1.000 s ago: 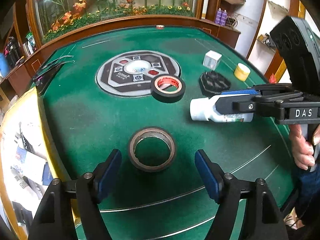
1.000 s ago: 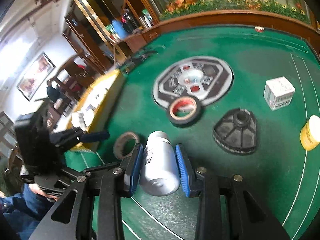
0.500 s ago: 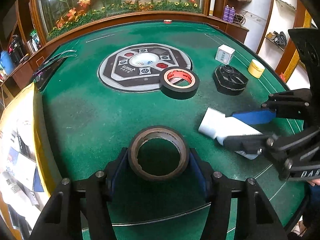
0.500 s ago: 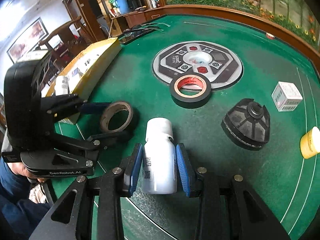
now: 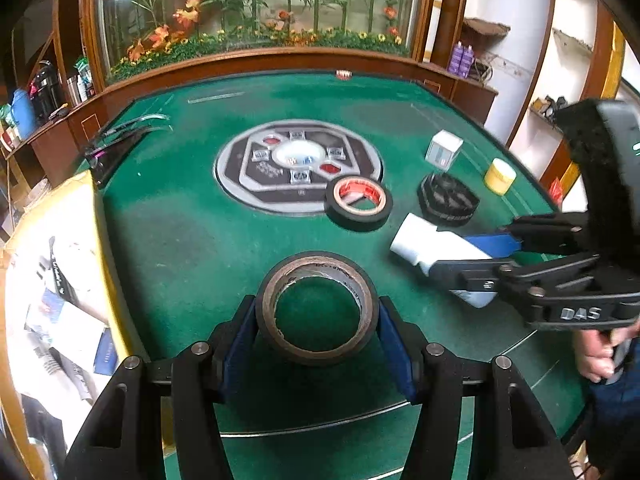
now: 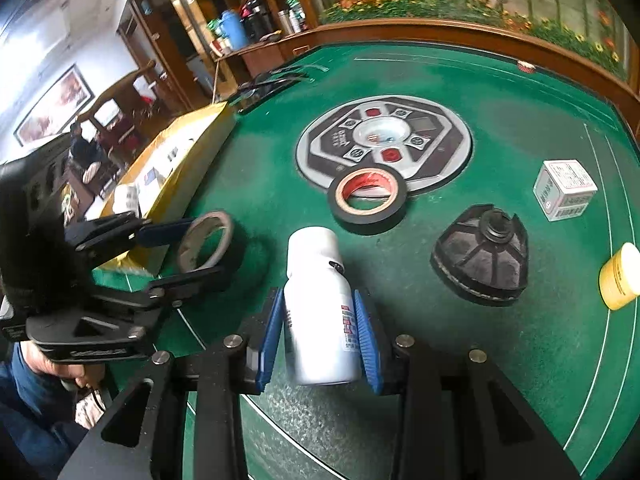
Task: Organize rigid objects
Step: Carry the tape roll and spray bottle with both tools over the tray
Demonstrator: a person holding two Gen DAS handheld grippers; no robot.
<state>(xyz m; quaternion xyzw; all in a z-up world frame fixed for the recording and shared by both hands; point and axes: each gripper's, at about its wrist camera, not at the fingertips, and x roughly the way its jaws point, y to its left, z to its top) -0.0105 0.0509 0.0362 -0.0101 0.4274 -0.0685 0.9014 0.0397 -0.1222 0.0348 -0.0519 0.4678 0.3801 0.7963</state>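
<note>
Left gripper [image 5: 318, 334] clamps the brown tape roll [image 5: 316, 308]; right gripper [image 6: 320, 334] clamps the white bottle [image 6: 320, 308].

White bottle [image 5: 436, 252] base hidden; label print perhaps unreadable.

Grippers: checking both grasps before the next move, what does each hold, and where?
Left gripper clamps the brown tape roll across its outer rim; right gripper the white bottle's body.

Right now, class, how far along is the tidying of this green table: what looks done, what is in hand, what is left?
Nothing looks sorted yet. In hand: the left gripper is shut on the brown tape roll, and the right gripper is shut on the white bottle. Left on the felt: the black tape roll, the black ribbed part, the white box and the yellow jar.
</note>
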